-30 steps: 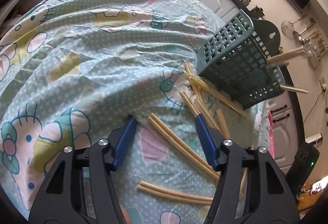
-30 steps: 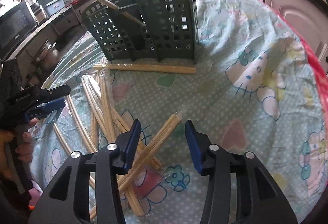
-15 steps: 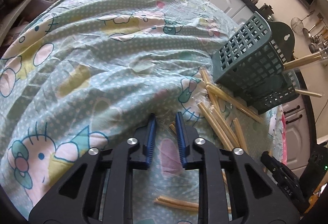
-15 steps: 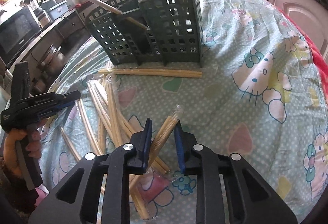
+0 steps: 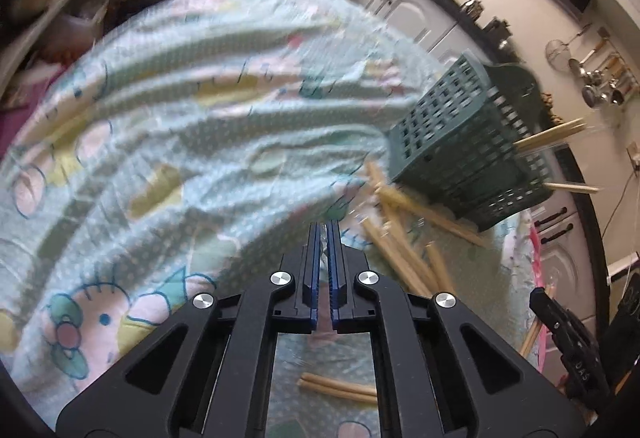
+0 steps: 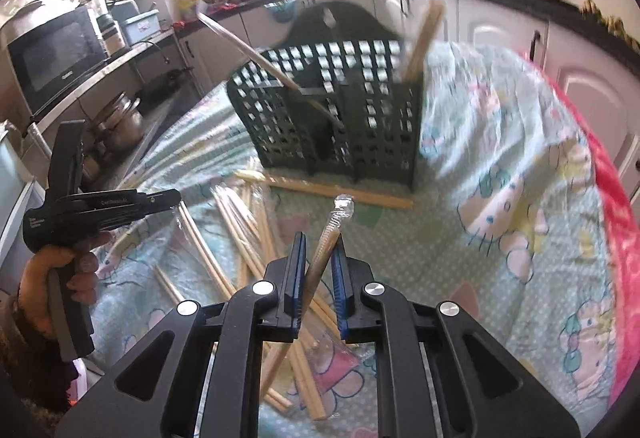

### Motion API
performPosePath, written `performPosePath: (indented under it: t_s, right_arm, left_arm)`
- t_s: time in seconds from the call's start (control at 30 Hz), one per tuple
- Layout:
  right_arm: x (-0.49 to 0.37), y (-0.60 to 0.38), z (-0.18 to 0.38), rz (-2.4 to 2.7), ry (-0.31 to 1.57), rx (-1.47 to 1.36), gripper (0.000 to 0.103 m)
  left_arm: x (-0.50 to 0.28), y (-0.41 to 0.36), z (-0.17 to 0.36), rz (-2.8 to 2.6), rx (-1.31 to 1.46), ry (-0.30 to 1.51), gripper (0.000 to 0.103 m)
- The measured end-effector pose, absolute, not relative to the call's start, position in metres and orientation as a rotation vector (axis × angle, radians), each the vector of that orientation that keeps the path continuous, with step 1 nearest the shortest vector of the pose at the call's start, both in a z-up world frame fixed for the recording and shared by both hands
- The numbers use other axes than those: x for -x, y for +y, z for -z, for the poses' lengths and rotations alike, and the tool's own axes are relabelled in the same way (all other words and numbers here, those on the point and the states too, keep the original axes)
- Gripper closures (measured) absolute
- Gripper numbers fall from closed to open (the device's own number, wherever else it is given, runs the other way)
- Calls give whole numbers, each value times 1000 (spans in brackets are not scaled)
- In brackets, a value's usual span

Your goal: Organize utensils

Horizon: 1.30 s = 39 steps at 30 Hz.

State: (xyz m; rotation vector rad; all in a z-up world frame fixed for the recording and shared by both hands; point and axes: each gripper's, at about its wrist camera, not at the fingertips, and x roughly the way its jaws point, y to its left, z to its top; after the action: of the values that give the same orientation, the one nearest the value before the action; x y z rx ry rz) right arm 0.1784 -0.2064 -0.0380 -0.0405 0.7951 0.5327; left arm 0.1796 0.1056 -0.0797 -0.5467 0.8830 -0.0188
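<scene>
Cartoon-printed cloth (image 6: 500,165) covered the table under my tools. My right gripper (image 6: 318,270), whose jaws had just been closing, was clamped on a wrapped pair of chopsticks (image 6: 330,234) that slanted up toward the green slotted caddy (image 6: 352,125). My left gripper (image 5: 324,258) was pressed together on what looked like a thin edge of clear wrapper; I could not tell more. Loose chopsticks (image 6: 240,230) lay scattered in front of the caddy, one pair (image 6: 320,189) touching its base. Several sticks (image 6: 424,33) stood inside the caddy, with kitchen counters beyond.
</scene>
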Motion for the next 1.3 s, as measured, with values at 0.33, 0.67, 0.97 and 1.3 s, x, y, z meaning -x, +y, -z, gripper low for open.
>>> performPosePath:
  t_s: [0.33,0.67,0.97,1.3]
  right_arm:
    - [-159,-199,-5,-544,653,107,97]
    - [-149,-198,-37,-549,558,108,97]
    - [-143,-199,-68,-563,448,107,97]
    - [-143,-198,-100,-577,367,83,97]
  left_arm:
    - [-160,88,19,75,471,730,102]
    - [-143,69,-29,149,418,629,103]
    - [-136,52,-68,216,378,567,103]
    - [-135,40,-110,252,328,495,103]
